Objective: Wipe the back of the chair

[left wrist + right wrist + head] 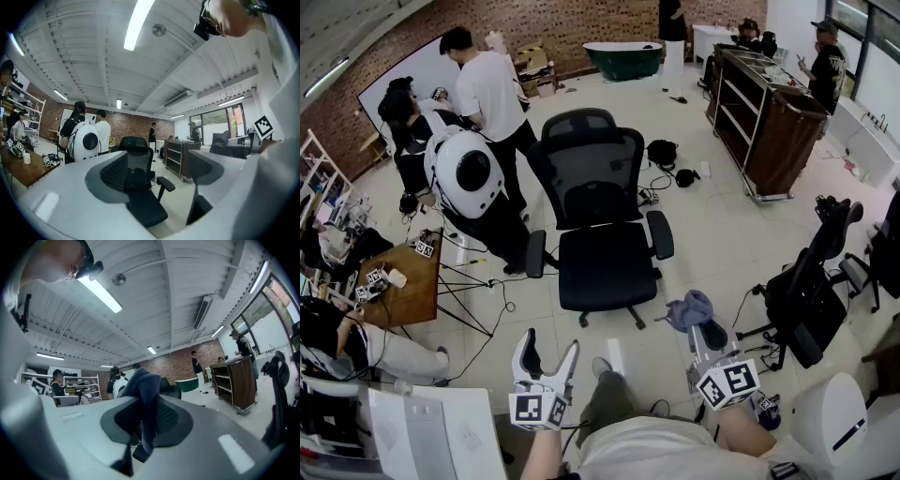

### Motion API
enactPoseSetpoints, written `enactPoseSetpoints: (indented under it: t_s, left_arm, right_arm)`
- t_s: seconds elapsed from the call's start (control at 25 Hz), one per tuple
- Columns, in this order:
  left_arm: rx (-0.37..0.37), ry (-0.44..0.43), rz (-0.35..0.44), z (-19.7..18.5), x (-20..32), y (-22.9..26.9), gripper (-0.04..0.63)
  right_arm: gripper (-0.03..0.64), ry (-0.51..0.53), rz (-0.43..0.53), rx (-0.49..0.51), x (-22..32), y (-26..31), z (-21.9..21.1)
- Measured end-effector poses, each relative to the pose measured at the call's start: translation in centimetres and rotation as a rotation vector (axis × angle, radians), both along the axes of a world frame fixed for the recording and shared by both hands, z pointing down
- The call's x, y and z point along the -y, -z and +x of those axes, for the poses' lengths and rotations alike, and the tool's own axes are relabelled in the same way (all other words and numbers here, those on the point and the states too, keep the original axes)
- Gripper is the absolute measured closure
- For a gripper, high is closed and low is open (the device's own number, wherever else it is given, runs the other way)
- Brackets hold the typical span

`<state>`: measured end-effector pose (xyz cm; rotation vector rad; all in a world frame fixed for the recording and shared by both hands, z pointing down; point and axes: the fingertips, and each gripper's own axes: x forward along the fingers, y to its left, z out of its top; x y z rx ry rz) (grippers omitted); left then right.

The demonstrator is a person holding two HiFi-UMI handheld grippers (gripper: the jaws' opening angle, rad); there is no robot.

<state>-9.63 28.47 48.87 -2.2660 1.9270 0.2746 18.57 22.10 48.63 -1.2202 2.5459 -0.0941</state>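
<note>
Nearest, the left gripper (547,354) is held low with its jaws spread and nothing between them. To its right, the right gripper (705,330) is clamped on a blue-grey cloth (687,308), which bunches above its tips. Ahead of both and well apart from them, the black chair (605,267) stands on the floor, seat towards the person, its mesh back (587,173) on the far side.

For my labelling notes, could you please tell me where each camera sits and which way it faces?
Head view: on the head, facing steeply down at the chair; left gripper and right gripper show.
Left gripper view: on that gripper, facing the chair between open, empty jaws.
Right gripper view: on that gripper, tilted ceilingward; jaws shut on the cloth.
Shared: all three show the brown cart.
</note>
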Motion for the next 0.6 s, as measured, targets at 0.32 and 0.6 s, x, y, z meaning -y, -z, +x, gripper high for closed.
enactPoseSetpoints:
  t_s: [0.32,0.6]
  left_arm:
    - [-0.004,0.003,-0.011,-8.3,12.6,-1.0,0.499]
    - [0.014,-0.059,0.009,-15.6,25.6,3.1,0.528]
  right_arm:
    - [0.57,-0.027,0.002,-0.023,10.8,-0.1,-6.4]
    - [0.569,-0.06,0.048,-0.016,23.2,4.4,-15.3]
